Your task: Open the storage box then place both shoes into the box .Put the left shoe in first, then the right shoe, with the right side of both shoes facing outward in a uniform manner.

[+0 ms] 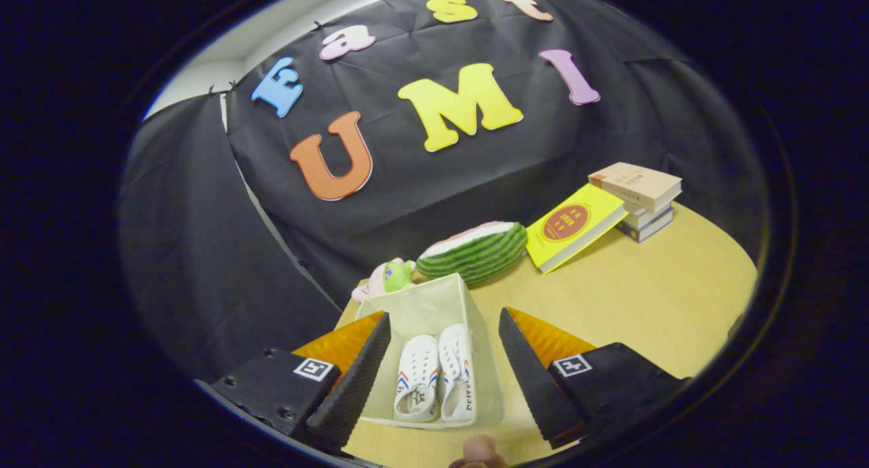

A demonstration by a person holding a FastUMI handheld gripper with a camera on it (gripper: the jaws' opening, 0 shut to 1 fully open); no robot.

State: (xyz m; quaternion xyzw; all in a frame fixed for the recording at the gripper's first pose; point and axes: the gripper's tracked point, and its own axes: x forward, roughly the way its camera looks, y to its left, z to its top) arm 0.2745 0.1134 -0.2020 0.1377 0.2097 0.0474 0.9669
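Observation:
A pale fabric storage box (424,303) stands open on the wooden table, below and between my fingers. Two white shoes lie side by side inside it, the one on the left (416,378) and the one on the right (457,371), both with red and blue stripes. My gripper (445,332) hovers above the box, open wide, with nothing between its fingers. One finger (356,380) hangs over the box's left wall, the other (533,380) over the table just right of the box.
Beyond the box lie a watermelon plush (475,250) and a small green and pink toy (385,278). A yellow book (574,227) leans on a stack of books (639,200) at the far right. Bare tabletop (645,305) spreads right of the box. A fingertip (479,450) shows near me.

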